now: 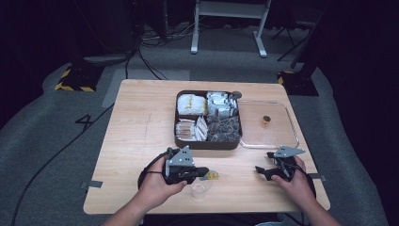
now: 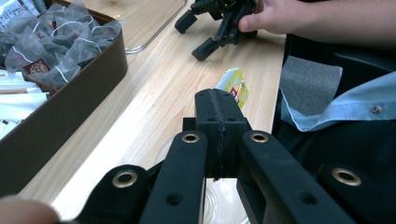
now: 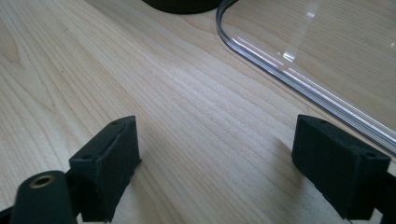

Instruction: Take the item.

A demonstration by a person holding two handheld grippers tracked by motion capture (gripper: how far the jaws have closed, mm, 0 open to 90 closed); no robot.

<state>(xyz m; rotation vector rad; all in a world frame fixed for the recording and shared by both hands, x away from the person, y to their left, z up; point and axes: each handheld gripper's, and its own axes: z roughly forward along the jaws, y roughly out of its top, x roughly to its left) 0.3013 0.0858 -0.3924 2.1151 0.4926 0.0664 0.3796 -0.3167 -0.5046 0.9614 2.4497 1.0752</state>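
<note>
Two black matte grippers sit over a pale wooden table (image 1: 141, 122) with fine straight grain. Nearest the person from the brown four-part box (image 1: 208, 141) of sachets, the left gripper (image 1: 203, 172) has its jaws pressed together, a small yellow glossy packet (image 1: 212, 175) at their tips; whether they pinch it is unclear. The packet's long axis points away from the jaws. A clear round plastic cup (image 1: 201, 189) stands just below. The right gripper (image 1: 264, 162), jaws wide apart and holding nothing, rests beside a clear rounded tray (image 1: 294, 127).
</note>
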